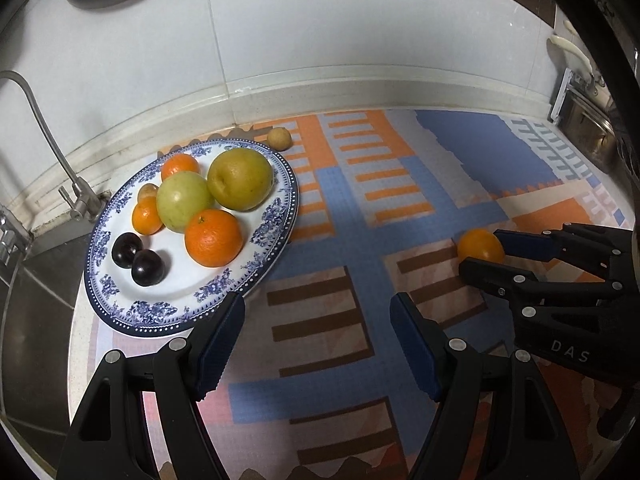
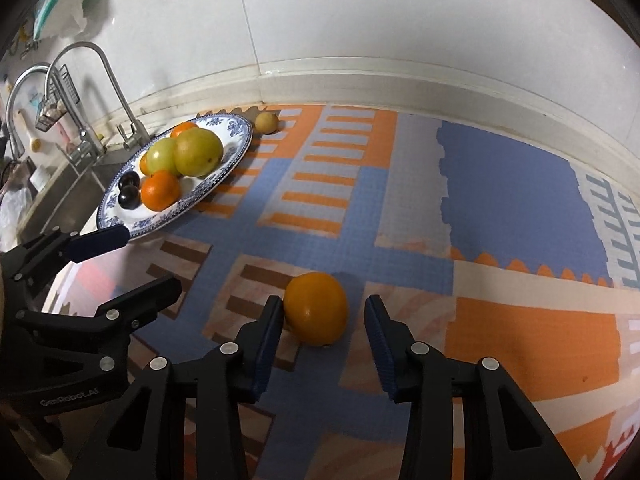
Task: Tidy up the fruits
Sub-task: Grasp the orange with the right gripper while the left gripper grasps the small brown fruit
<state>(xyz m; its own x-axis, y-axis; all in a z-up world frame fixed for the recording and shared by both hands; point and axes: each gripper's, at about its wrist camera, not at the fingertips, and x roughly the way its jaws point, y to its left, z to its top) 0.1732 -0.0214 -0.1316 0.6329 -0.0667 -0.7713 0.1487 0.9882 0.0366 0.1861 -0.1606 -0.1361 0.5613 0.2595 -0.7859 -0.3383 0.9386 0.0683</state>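
Right gripper (image 2: 323, 322) spread wide around loose orange (image 2: 316, 308) on mat (image 2: 500, 184), left pad touching, lined up to pinch. Left gripper (image 1: 318, 336) spread, empty, parked near plate (image 1: 280, 216) at 10 o'clock, keeping path clear

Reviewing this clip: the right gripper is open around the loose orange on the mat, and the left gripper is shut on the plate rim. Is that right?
Not quite. The left gripper is open and holds nothing; the plate only lies near its left finger, as the left wrist view shows. The rest holds: the right gripper is open around the loose orange on the mat.
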